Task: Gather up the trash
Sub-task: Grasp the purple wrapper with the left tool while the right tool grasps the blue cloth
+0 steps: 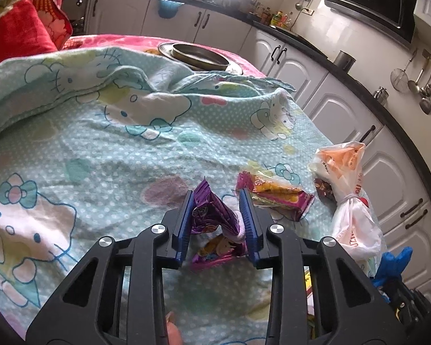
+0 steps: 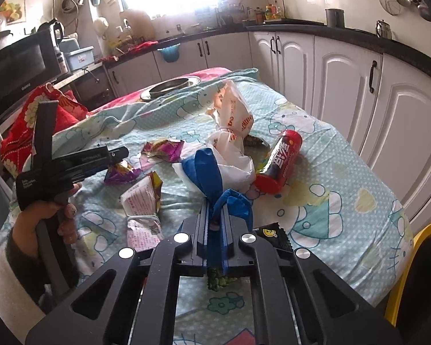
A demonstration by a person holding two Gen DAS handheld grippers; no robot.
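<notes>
On a cartoon-print sheet [image 2: 344, 172], wrappers lie beside white cabinets [image 2: 344, 66].

Both wrist cameras look steeply down, close, sharing the bedsheet [image 1: 106, 149].

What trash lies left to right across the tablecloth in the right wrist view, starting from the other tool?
Left tool → purple wrapper → pink-printed packet → blue bag, pinched in the right tool → red tube.
</notes>
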